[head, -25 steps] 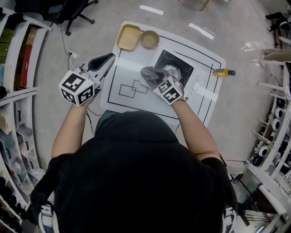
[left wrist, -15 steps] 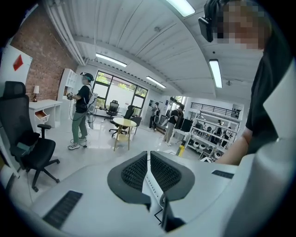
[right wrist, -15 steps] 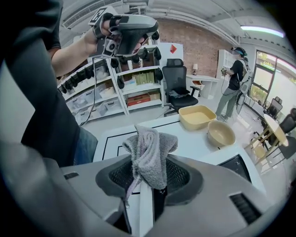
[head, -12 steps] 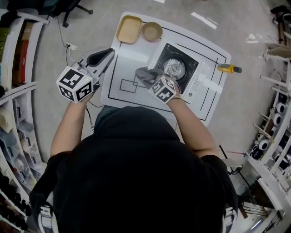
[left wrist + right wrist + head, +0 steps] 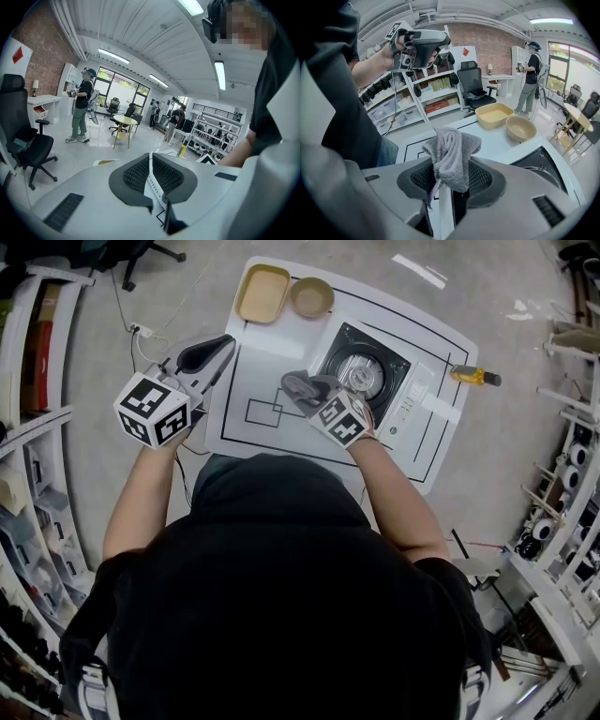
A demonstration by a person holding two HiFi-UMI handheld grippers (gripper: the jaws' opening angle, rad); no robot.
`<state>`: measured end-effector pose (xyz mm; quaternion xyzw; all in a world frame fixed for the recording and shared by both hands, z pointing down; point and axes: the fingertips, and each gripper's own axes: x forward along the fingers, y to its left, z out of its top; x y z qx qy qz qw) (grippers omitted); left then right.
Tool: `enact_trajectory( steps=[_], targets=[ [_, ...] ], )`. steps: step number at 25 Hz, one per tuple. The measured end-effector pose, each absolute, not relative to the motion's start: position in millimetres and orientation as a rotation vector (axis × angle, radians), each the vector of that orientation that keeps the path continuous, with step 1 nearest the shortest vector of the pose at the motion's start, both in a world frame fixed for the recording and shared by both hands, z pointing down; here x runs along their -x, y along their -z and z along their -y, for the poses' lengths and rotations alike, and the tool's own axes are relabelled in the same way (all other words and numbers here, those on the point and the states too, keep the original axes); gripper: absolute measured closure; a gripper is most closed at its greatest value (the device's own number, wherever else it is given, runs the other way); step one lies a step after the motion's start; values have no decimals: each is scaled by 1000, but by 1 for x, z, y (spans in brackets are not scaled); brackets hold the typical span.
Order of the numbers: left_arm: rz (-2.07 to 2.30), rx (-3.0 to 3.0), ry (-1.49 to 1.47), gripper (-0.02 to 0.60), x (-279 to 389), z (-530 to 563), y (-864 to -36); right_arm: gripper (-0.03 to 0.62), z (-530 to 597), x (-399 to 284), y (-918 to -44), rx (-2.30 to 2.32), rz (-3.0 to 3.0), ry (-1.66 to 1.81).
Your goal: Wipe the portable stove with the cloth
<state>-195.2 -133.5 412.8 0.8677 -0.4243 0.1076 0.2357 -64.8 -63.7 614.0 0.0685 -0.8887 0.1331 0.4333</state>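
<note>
Just ahead-right of our right fingers (image 5: 485,180), clamped on the cloth (image 5: 452,154), lay the portable stove (image 5: 375,357); our left fingers (image 5: 136,173), closed and empty, stood farther off.

I get bright, even light from ceiling strip lights (image 5: 220,75) and big windows (image 5: 123,87). Reflections streak the glossy floor (image 5: 497,474). Both gripper views bow strongly and go black at the rims; shadows are soft.
</note>
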Motion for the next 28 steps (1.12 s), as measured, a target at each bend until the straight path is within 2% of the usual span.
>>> enact_trajectory(
  steps=[28],
  targets=[
    [1075,-2354,-343,541,180,155,-445,401,241,45,-626,-452,2239,-310]
  ],
)
